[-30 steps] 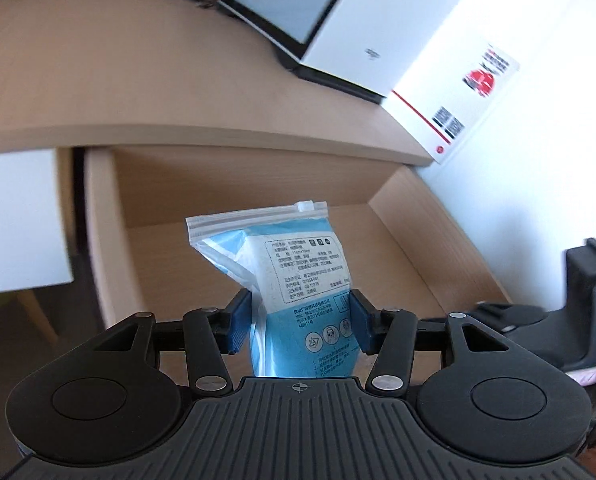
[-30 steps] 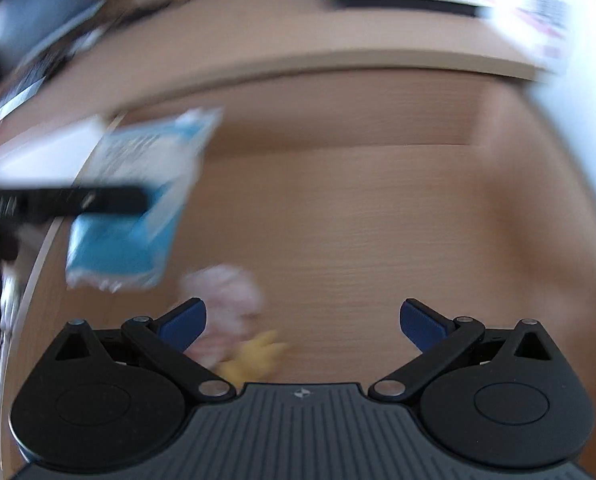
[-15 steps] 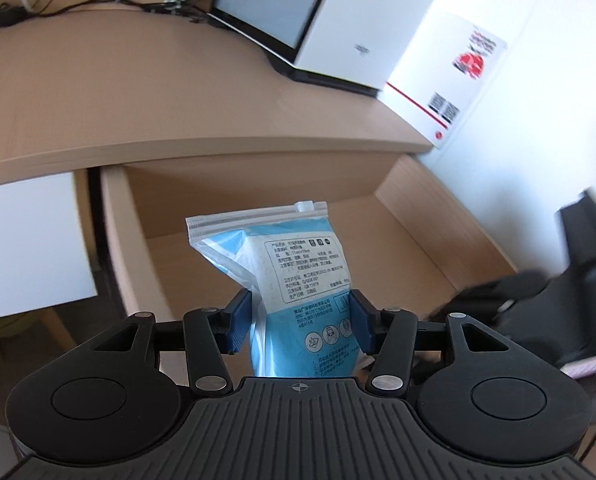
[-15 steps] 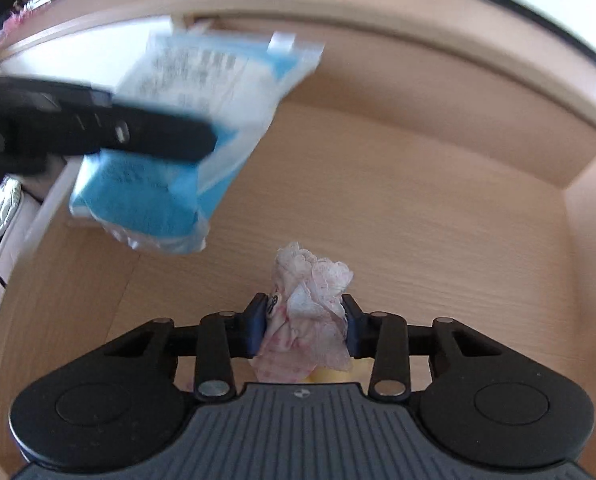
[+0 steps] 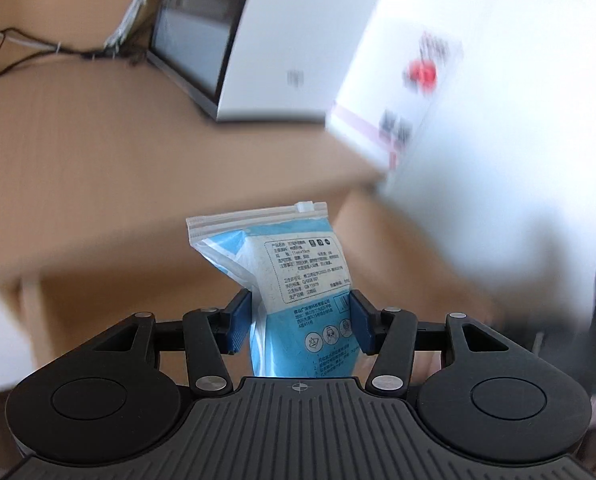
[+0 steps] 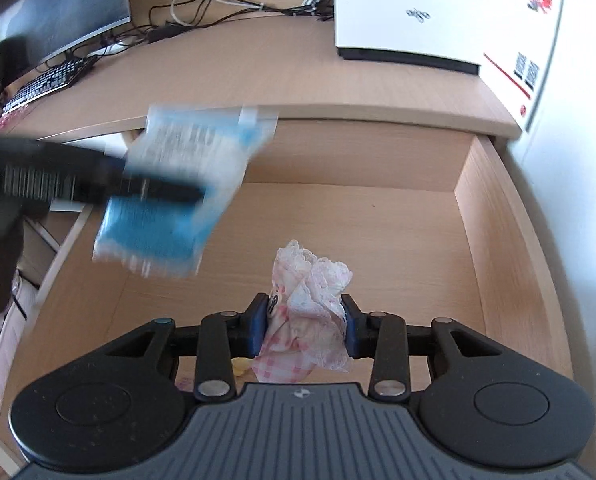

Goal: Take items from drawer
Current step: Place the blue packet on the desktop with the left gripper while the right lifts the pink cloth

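Note:
A blue and white zip bag with printed text stands upright between the blue pads of my left gripper, which is shut on it above the open wooden drawer. In the right wrist view the same zip bag hangs blurred at the left, held by the dark left gripper. My right gripper is shut on a pink and white lacy cloth, held over the drawer floor. A small yellow item peeks out beneath the cloth.
A white box-shaped device and a white carton with red print stand on the desk top behind the drawer. A monitor, a keyboard and cables lie at the far left. The drawer's right wall is close.
Both grippers have risen out of the drawer with their loads. The right gripper closed on the lacy cloth a second ago and now holds it higher. The left view is blurred from motion.

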The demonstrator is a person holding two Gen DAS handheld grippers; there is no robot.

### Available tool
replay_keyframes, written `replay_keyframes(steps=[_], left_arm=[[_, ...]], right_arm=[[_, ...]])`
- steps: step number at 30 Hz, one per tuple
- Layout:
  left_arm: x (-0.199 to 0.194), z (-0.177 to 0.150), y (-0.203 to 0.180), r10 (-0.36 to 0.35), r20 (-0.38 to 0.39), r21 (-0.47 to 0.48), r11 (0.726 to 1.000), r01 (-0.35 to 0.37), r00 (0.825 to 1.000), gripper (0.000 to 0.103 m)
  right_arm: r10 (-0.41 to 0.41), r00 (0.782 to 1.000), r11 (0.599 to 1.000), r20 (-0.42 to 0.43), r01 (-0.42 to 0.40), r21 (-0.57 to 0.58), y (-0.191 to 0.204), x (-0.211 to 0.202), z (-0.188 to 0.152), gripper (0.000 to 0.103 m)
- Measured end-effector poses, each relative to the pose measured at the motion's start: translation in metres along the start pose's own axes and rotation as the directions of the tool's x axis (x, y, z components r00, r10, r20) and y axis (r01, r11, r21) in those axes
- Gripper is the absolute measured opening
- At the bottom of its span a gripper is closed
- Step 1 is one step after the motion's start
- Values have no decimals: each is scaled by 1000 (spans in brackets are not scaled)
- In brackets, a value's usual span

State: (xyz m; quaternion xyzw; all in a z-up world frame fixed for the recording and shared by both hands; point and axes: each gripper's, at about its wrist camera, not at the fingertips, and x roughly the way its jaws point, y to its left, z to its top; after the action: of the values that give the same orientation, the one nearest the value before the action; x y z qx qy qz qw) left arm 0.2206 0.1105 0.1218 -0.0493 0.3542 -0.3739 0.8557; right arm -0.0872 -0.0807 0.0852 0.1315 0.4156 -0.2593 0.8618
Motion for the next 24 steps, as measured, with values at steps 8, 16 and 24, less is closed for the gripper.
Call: replay_keyframes(steps=[8,16,24], left_arm=[[94,96,31,35,97,-125,992,-22,995,58],[117,102,49,158,87,-146,979,-144,984,60],[26,27,33,75,280,-159,987,-30,957,59]], right_arm=[[68,998,996,16,-69,56,-12,20,-7,37],[111,993,988,29,-114,109,-19,19,-13,37],[92,996,988,2,-91,127,-21,22,-14,37]])
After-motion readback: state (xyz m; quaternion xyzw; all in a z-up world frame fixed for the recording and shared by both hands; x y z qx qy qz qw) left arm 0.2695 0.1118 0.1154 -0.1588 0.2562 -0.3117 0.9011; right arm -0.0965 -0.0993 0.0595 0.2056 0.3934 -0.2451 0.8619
